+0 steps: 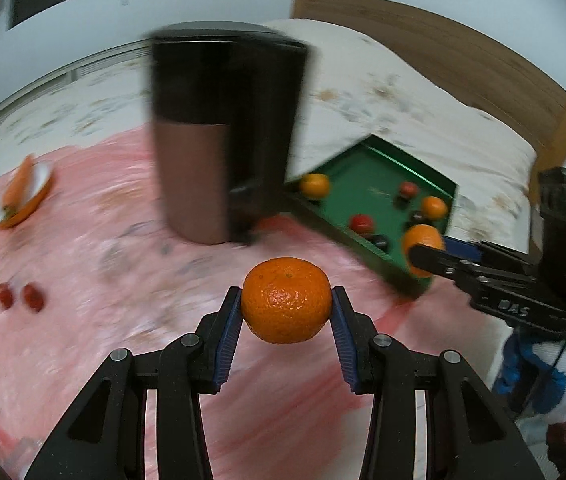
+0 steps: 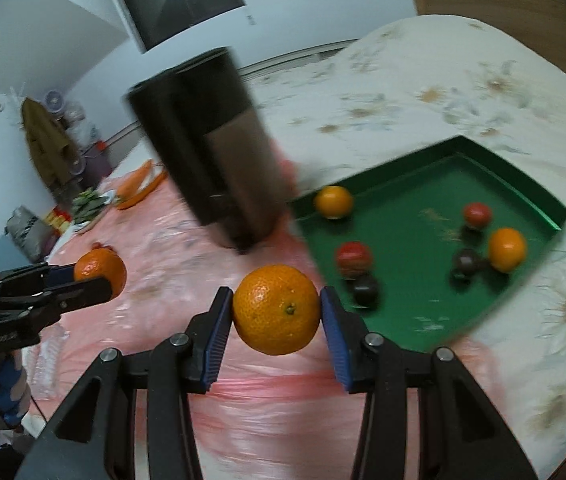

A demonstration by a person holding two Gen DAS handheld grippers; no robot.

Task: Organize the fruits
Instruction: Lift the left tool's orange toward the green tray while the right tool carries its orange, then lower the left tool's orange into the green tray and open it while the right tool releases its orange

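My left gripper (image 1: 286,297) is shut on a mandarin (image 1: 286,308), held above the pink sheet. My right gripper (image 2: 276,297) is shut on a second mandarin (image 2: 276,312). Each gripper shows in the other's view: the right gripper (image 1: 429,254) with its mandarin (image 1: 423,236) hangs over the near corner of the green tray (image 1: 363,184), and the left gripper (image 2: 97,282) with its mandarin (image 2: 97,266) sits at the left. The green tray (image 2: 415,280) lies on the bed to the right and holds several fruits: orange, red and dark ones.
A tall black and copper cylinder (image 1: 223,132) stands on the pink sheet (image 1: 123,264) just left of the tray. Two small red fruits (image 1: 19,296) lie at the left. An orange dish with a carrot (image 1: 23,196) and greens sits farther left. A wooden headboard (image 1: 443,48) stands behind.
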